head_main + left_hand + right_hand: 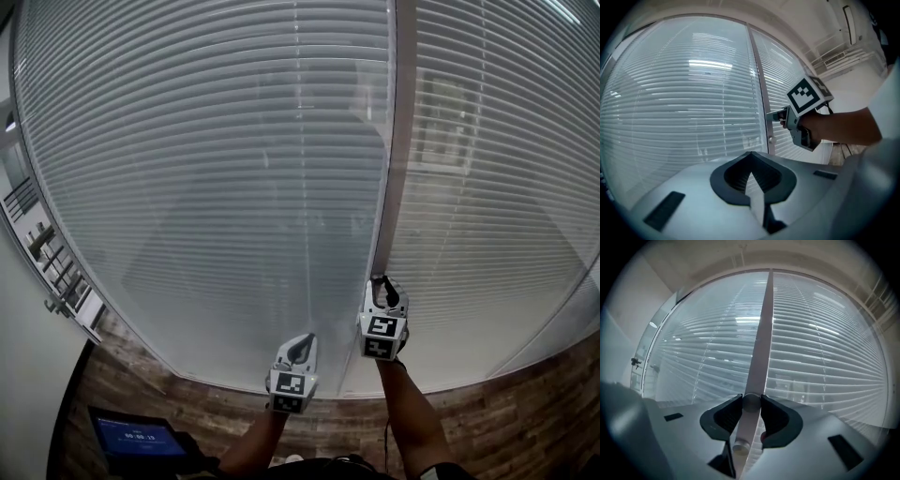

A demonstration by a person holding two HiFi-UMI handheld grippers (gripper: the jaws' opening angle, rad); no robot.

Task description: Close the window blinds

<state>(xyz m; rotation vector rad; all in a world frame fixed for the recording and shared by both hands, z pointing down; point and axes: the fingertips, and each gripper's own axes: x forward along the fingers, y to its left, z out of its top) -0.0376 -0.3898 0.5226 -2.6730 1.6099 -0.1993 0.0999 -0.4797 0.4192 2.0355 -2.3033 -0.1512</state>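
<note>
Dim, bluish; light reflections glare on blinds [684, 108]; fisheye-bent edges.

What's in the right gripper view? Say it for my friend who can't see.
The right gripper pinches a small round grey knob on the pale upright post between two white slatted window blinds, which fill the view behind it.

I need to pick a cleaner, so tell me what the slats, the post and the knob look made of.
Slats: thin and pale, with bright glints along them; likely painted aluminium or plastic, but the look does not settle it.
Post: a smooth, flat grey band with a dull sheen; probably painted metal.
Knob: a small grey disc with a matte face; plastic or metal, too small to tell.
</note>
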